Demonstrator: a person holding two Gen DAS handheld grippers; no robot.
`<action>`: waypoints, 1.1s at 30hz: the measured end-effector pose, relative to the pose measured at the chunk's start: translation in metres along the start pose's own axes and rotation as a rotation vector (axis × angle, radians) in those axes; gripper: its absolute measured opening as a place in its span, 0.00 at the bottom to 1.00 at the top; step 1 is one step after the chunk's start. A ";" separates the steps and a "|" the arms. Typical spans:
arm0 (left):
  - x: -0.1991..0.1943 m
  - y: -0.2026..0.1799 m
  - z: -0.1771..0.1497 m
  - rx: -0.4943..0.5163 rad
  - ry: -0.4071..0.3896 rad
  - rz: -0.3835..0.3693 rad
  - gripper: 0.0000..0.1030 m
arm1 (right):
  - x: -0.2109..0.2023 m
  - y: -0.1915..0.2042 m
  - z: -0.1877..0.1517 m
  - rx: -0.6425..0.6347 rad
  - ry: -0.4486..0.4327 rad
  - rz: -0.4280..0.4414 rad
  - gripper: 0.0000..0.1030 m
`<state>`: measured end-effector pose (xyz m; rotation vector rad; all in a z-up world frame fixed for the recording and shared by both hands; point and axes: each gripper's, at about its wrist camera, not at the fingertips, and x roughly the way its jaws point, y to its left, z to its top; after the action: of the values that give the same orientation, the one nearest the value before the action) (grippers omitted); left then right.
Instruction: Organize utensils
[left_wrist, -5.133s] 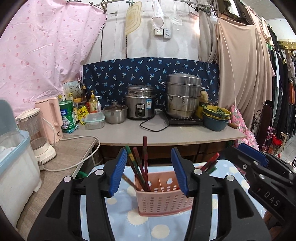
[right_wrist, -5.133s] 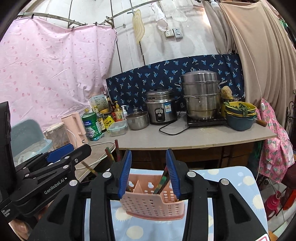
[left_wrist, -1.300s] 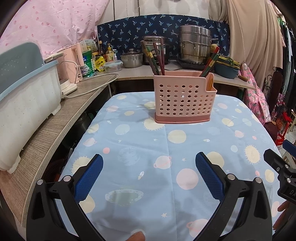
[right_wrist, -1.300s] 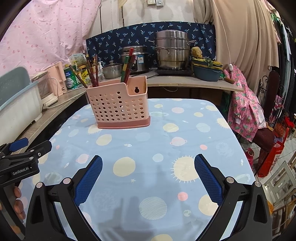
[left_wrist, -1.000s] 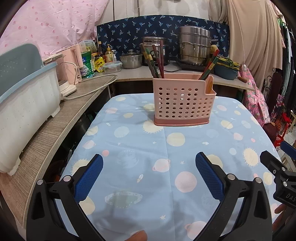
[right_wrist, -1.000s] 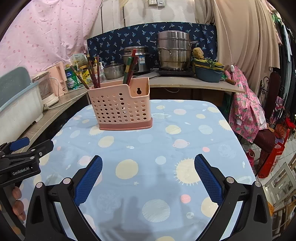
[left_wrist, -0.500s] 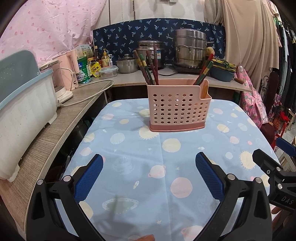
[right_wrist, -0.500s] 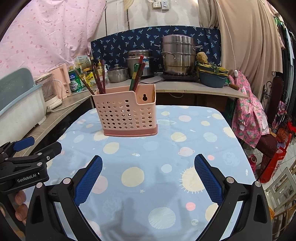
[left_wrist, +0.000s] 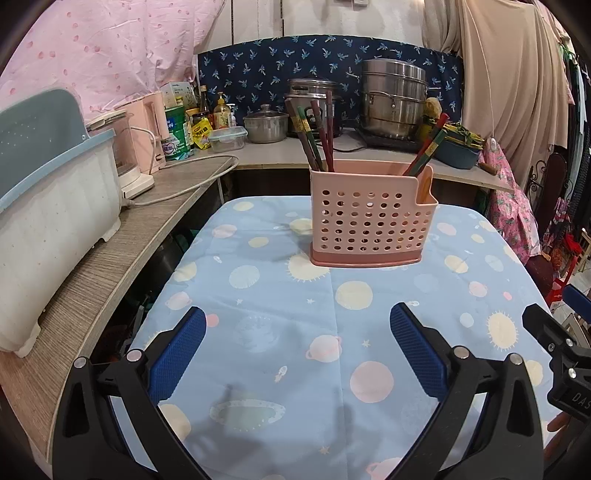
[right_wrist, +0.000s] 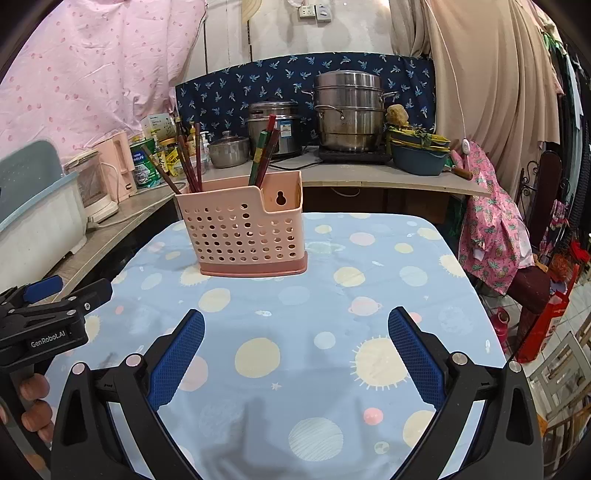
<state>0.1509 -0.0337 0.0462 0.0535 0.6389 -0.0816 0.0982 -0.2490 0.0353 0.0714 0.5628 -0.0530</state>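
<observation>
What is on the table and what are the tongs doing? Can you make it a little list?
table: blue cloth with suns and planets
basket: pink, with holes, upright at the far middle of the cloth
left part of basket: four chopsticks
right part of basket: two chopsticks
left tongs: open, empty
right tongs: open, empty
loose chopsticks on the cloth: none seen

We see a navy leaf-print cloth (right_wrist: 306, 79) backing the grey counter (right_wrist: 369, 177). Left of the cloth hangs a pink sheet (right_wrist: 92, 74); right of it, beige curtains (right_wrist: 491, 85). Above it, white wall (right_wrist: 280, 29).
</observation>
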 end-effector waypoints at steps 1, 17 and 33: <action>-0.001 0.000 0.000 0.002 -0.005 -0.001 0.93 | 0.000 0.000 0.000 0.000 -0.001 -0.001 0.93; -0.003 0.000 0.013 0.007 -0.069 -0.017 0.92 | 0.003 -0.005 0.006 0.009 -0.014 -0.013 0.93; -0.006 0.000 0.020 0.012 -0.084 -0.025 0.92 | 0.001 -0.003 0.012 0.008 -0.029 -0.005 0.93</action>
<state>0.1577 -0.0350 0.0662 0.0531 0.5556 -0.1114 0.1053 -0.2529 0.0447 0.0768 0.5342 -0.0606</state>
